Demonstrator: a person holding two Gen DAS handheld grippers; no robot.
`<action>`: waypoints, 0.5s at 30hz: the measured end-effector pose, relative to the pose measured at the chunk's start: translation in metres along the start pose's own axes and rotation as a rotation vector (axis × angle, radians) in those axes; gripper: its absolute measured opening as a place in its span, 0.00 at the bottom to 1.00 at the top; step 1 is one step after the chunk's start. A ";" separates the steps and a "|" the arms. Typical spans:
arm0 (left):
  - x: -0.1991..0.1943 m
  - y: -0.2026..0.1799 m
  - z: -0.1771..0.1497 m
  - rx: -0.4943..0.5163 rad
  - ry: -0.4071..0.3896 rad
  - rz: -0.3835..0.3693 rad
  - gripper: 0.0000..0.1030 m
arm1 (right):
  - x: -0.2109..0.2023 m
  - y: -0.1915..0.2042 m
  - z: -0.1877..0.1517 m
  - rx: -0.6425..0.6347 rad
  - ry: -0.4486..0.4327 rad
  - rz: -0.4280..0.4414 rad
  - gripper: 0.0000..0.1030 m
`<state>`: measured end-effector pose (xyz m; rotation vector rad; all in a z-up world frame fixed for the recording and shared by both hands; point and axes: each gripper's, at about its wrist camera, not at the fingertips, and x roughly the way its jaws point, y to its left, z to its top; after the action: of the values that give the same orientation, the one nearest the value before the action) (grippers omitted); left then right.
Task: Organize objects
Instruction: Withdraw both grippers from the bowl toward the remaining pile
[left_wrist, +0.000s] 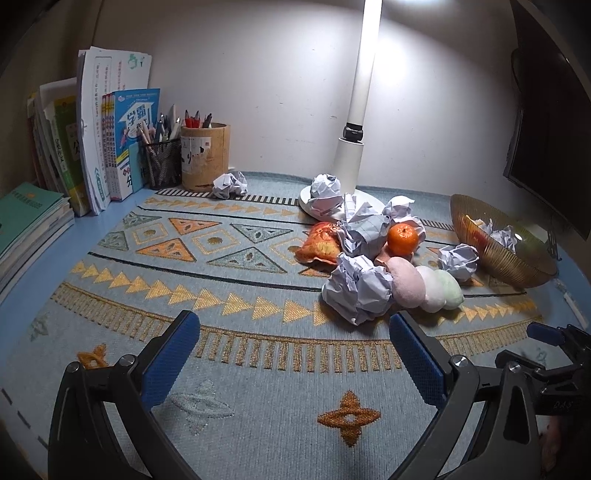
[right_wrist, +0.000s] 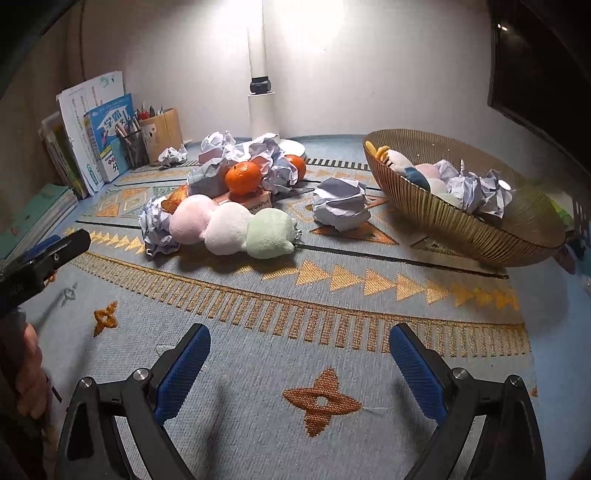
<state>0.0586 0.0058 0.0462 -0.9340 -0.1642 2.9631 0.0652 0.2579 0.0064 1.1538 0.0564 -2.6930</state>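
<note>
Clearly we are between grasps: the left gripper (left_wrist: 293, 354) and the right gripper (right_wrist: 299, 363) both hang over bare mat (left_wrist: 236, 373) with jaws spread wide and nothing between the blue pads. What remains to sort lies ahead in one heap on the bench: crumpled paper balls, two oranges, an orange snack packet (left_wrist: 319, 245) and the three-lobed plush toy (right_wrist: 231, 227), pink, white and green. The gold bowl (right_wrist: 491, 236) sits to the right, tilted, already holding paper and soft things.

We judge the bowl to be the collecting place, though the task sentence does not say so. For the right gripper the lone paper ball (right_wrist: 340, 203) looks the easiest pick: it stands apart from the heap, between the plush toy and the bowl, so closing on it should disturb nothing. We should come down straddling it with the jaws kept wide, then close gently, since crumpled paper gives and can squirt out sideways.

For the left gripper the nearest paper ball (left_wrist: 356, 288) touches the pink end of the plush, so we should approach from its free near side. The near orange (right_wrist: 243, 178) rests on a small box (right_wrist: 255, 201) and may roll if the heap is nudged. With the two grippers close together, one should move at a time.
</note>
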 end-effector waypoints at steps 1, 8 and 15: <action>0.001 -0.001 0.000 0.005 0.004 -0.004 0.99 | 0.000 -0.002 0.000 0.013 -0.001 0.004 0.94; 0.001 -0.004 -0.001 0.019 0.008 -0.004 0.99 | 0.003 0.006 -0.001 -0.021 0.013 -0.009 0.94; 0.049 0.000 0.022 0.016 0.225 -0.193 0.99 | 0.015 0.010 -0.002 -0.055 0.072 0.046 0.94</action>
<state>0.0055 0.0068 0.0362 -1.1673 -0.2108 2.6588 0.0584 0.2455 -0.0054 1.2206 0.1132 -2.5930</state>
